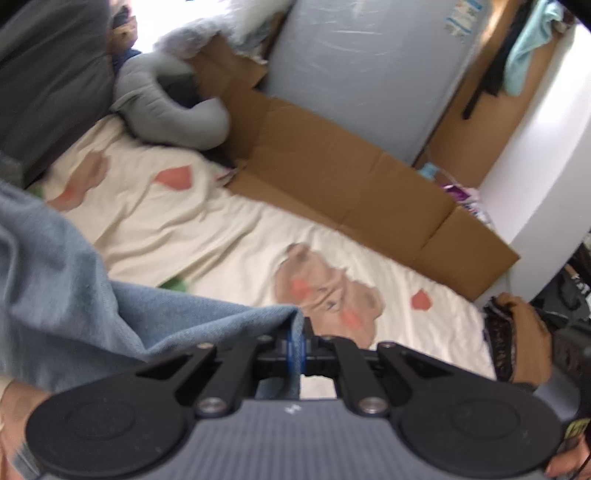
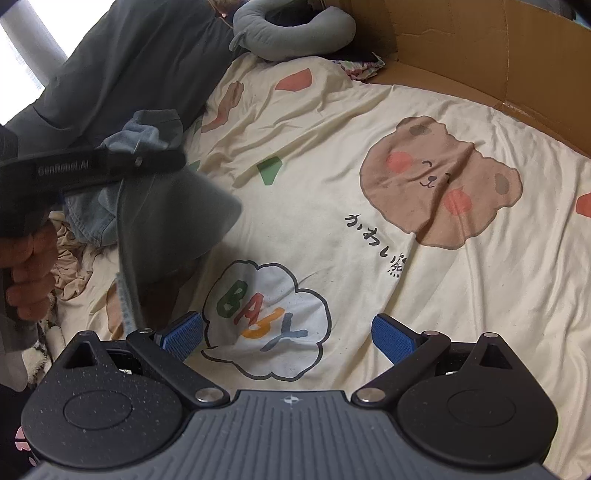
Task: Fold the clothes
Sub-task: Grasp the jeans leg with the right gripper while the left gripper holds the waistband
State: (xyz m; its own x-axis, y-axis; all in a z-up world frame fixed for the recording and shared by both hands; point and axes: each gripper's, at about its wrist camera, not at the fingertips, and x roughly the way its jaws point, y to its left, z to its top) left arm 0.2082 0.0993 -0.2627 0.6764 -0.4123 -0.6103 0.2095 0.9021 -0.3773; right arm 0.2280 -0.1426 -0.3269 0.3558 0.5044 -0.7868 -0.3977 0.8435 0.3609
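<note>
The left hand-held gripper (image 1: 297, 347) is clenched on an edge of the blue garment (image 1: 74, 295), its pads pinched tight on the hem, and the cloth trails off to nine o'clock in its own view. In the right view the same garment (image 2: 147, 206) hangs from that gripper at about ten o'clock, above the bed (image 2: 332, 258), with its lower part draping down toward the sheet. The right hand-held gripper (image 2: 288, 332) is released — jaws wide, nothing between them, poised over the "BABY" print. To do this step well, I judge the left should carry the hem out over the bare middle of the bed and let the cloth settle flat, while the right takes a second corner so the piece spreads without bunching; a one-point hold tends to twist the fabric. Count: two grippers, one blue garment in hand, one crumpled tan cloth (image 2: 70, 266) at eight o'clock in the right view, one grey neck pillow (image 2: 295, 33) at twelve, one cardboard box (image 1: 351, 177) along the bed's far side — other clothes, if any, I cannot make out.
</note>
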